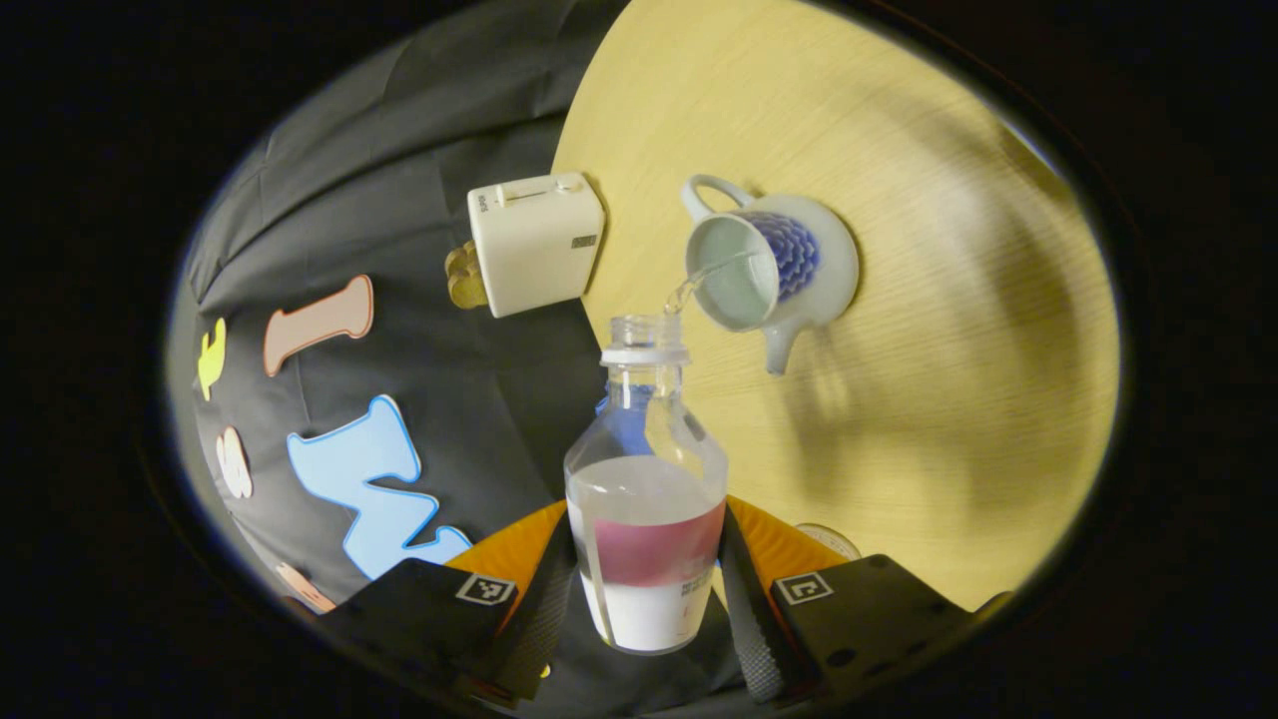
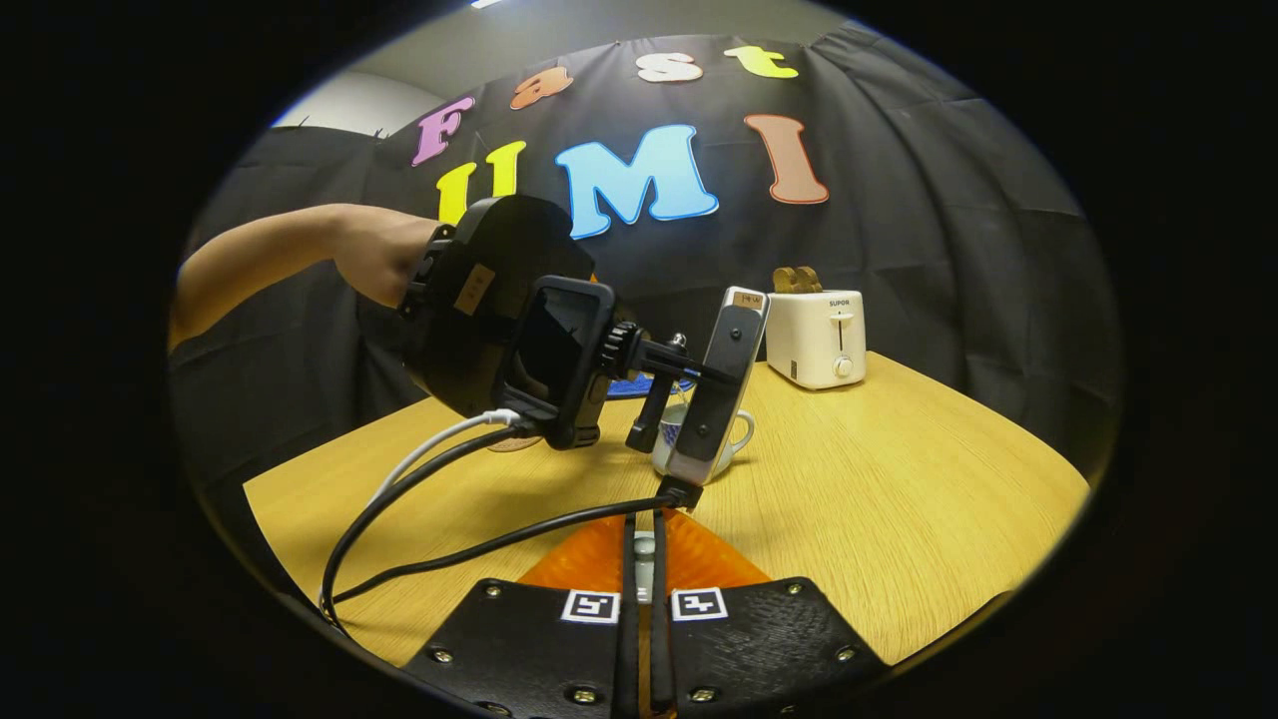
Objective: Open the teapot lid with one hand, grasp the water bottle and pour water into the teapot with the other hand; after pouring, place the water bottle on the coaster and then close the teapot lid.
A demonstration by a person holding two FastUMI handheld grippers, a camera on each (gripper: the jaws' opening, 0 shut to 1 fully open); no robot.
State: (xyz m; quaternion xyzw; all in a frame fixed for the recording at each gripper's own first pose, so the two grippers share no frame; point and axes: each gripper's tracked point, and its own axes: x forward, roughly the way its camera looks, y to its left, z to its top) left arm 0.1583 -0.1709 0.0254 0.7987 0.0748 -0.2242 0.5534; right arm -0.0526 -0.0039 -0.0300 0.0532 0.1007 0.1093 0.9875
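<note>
Left hand-held gripper (image 1: 647, 589): fingers squeezed on the bottle (image 1: 647, 519), tipped toward the teapot (image 1: 769, 265).
Water: a thin stream runs from the bottle mouth into the open teapot on the bench (image 1: 949, 399).
Right hand-held gripper (image 2: 644, 599): fingers almost together, with something small and pale between them, maybe the lid; I cannot tell.
Done: lid off, bottle picked up, pouring under way.
Left: finish pouring, put bottle on coaster, close lid.

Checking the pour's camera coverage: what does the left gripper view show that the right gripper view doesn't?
Left gripper view: the left gripper clamping the tilted water bottle, water streaming into the open teapot. Right gripper view: the hand holding that gripper, its cables, the right gripper shut on a small pale piece, likely the lid. Both: teapot, toaster, table.
</note>
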